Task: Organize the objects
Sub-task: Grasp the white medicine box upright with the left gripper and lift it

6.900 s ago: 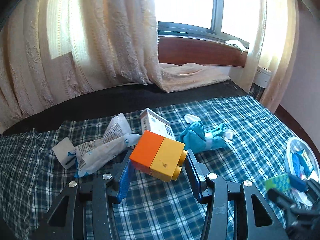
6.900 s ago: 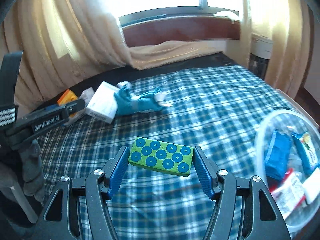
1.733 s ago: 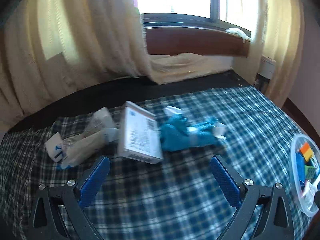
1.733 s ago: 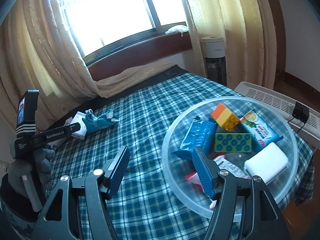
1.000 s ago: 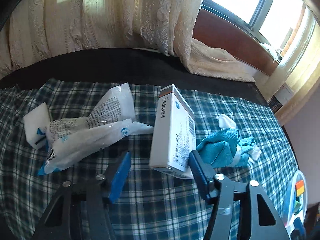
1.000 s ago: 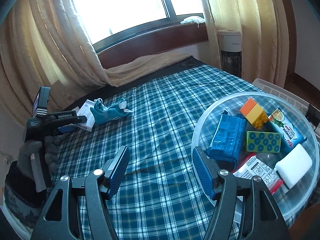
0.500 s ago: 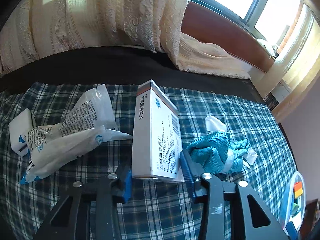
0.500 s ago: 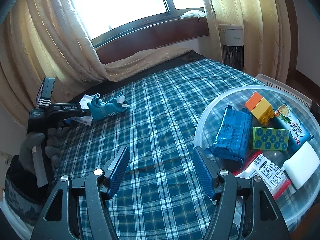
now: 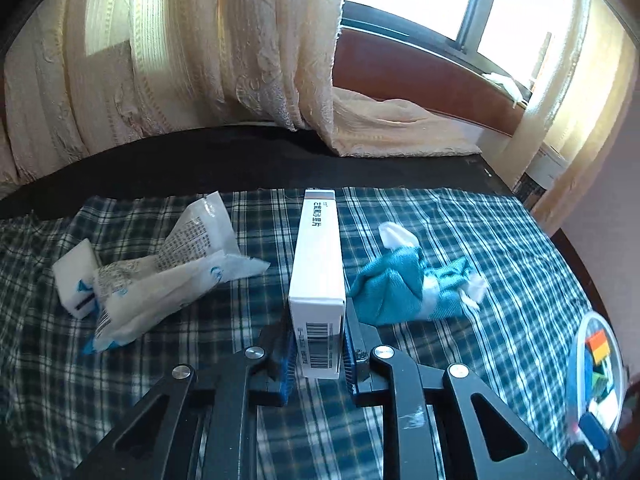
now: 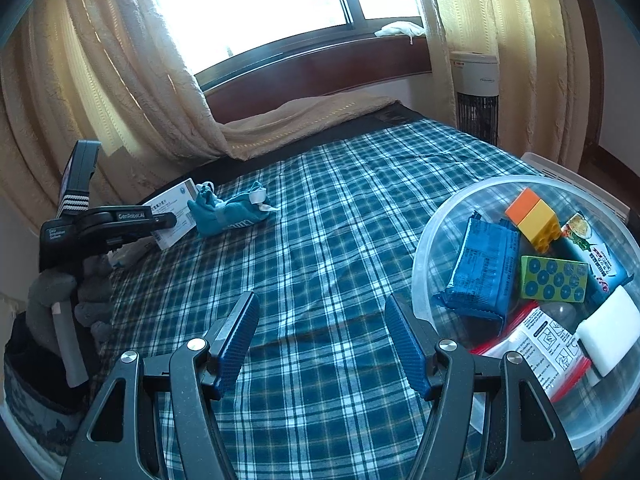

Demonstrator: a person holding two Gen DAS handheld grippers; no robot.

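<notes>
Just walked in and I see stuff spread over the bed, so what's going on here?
A person is tidying loose items into a clear bowl. The left gripper is shut on a white box, standing on edge between a crumpled packet and a teal cloth. The right gripper hangs open and empty beside the bowl, which already holds a toy brick, a green block and snack packs.

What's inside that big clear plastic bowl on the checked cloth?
In the clear plastic bowl: a blue snack packet, an orange-and-yellow toy brick, a green dotted block, a noodle-picture packet, a white sponge and a red-edged printed bag. Anything beneath them is covered.
</notes>
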